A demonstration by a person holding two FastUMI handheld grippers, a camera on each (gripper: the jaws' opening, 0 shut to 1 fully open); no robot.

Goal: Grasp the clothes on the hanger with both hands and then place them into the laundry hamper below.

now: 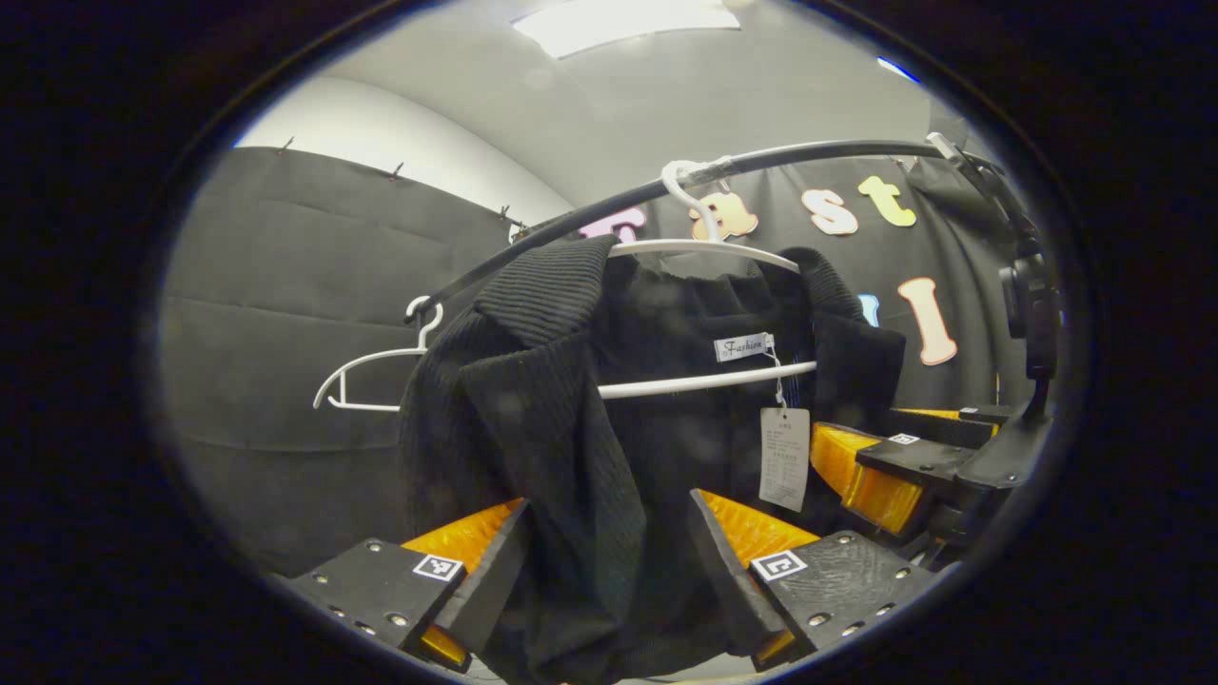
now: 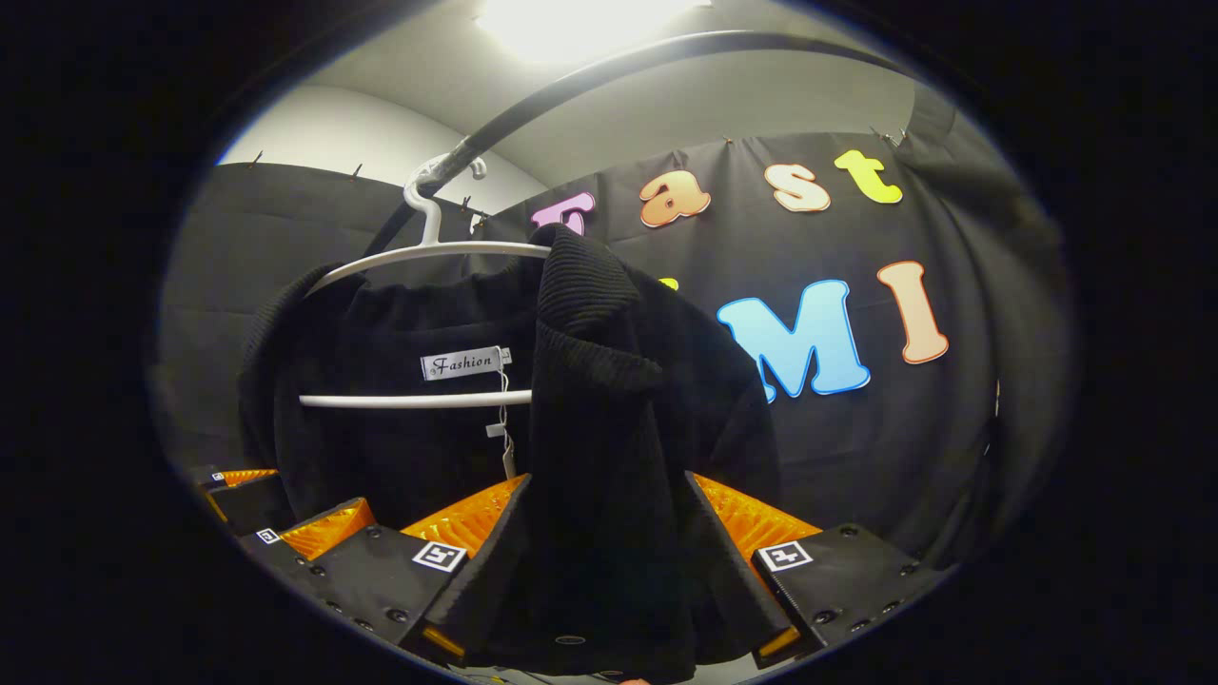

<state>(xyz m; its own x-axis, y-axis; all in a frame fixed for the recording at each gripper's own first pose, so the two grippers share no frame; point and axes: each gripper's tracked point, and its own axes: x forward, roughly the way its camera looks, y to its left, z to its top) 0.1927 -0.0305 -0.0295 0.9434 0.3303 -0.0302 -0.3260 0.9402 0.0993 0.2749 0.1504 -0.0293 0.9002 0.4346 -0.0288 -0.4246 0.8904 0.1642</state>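
Black ribbed knit cardigan (image 1: 533,400) hanging on a white plastic hanger (image 1: 709,249) from a curved black rail (image 1: 809,154), left gripper (image 1: 609,561) clamped on its front edge, right gripper (image 2: 609,561) clamped on the other front edge, left gripper view adds a second empty white hanger (image 1: 371,376) and a paper swing tag (image 1: 784,459), black cloth wall (image 2: 856,447), lit ceiling panel (image 1: 623,19).

Ceiling light (image 2: 571,24) glaring; fisheye edges warped.

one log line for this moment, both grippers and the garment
stage: grasp | left hand-held gripper: fingers around black garment front | right hand-held gripper: same, other front | garment on white hanger on rail
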